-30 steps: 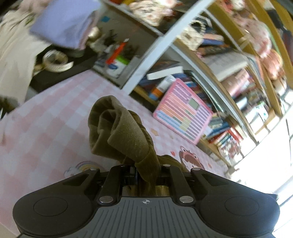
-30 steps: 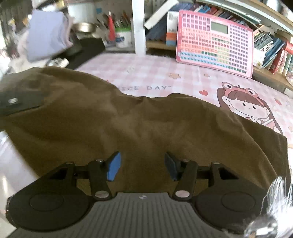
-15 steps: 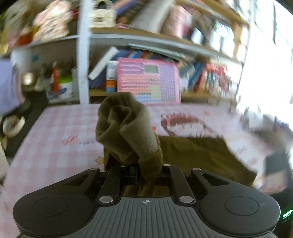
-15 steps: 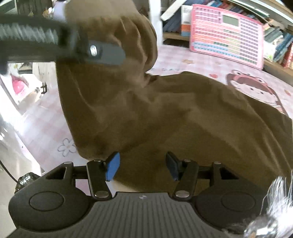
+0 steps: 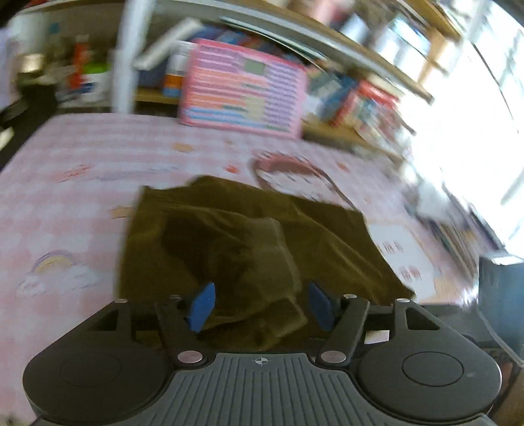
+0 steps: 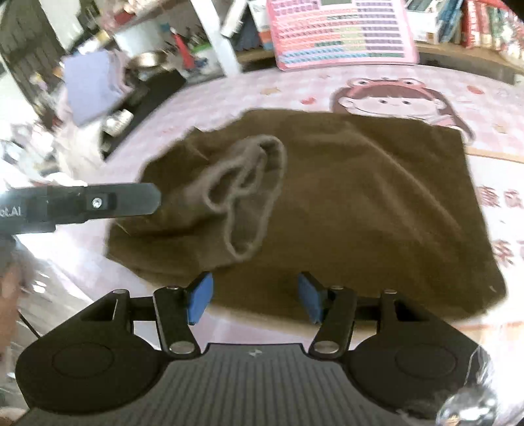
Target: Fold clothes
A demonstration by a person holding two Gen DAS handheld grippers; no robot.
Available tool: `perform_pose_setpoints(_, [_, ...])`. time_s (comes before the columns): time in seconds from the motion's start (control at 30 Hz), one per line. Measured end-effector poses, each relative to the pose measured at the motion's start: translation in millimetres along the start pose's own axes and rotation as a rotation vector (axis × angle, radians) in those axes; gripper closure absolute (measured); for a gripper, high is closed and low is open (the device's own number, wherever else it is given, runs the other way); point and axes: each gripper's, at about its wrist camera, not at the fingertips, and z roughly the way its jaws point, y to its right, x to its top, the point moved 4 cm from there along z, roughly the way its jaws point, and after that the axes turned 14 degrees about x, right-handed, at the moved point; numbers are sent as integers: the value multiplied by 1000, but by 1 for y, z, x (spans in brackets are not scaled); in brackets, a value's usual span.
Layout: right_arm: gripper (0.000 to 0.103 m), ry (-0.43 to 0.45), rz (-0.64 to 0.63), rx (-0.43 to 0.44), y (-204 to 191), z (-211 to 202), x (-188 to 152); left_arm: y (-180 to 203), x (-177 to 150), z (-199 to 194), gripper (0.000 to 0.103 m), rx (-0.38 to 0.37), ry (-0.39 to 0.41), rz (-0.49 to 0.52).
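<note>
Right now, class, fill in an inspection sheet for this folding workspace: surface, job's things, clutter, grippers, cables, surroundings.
Surface: pink checked mat with a cartoon girl print.
Job's things: olive-brown garment lying on the mat, its sleeve folded onto the body, cuff open.
Clutter: papers near the garment's right edge.
Grippers: left gripper open over the sleeve; right gripper open at the near hem.
Cables: nothing seen.
Surroundings: bookshelf, pink chart board, lilac cloth.

A home room, likely a child's: pink cartoon-printed table cover (image 6: 409, 95), crowded bookshelves (image 5: 360, 98), a pink learning tablet (image 6: 340, 32), and stacked household clutter (image 6: 91, 82).
</note>
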Motion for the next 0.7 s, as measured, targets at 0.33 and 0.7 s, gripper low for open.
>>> perform_pose_setpoints(0.33, [30, 55, 478, 200, 40, 35, 41, -49, -24, -39, 37, 194, 22, -217])
perform_pose_setpoints(0.7, [91, 97, 421, 228, 31, 40, 65, -33, -27, -50, 24, 218, 32, -185])
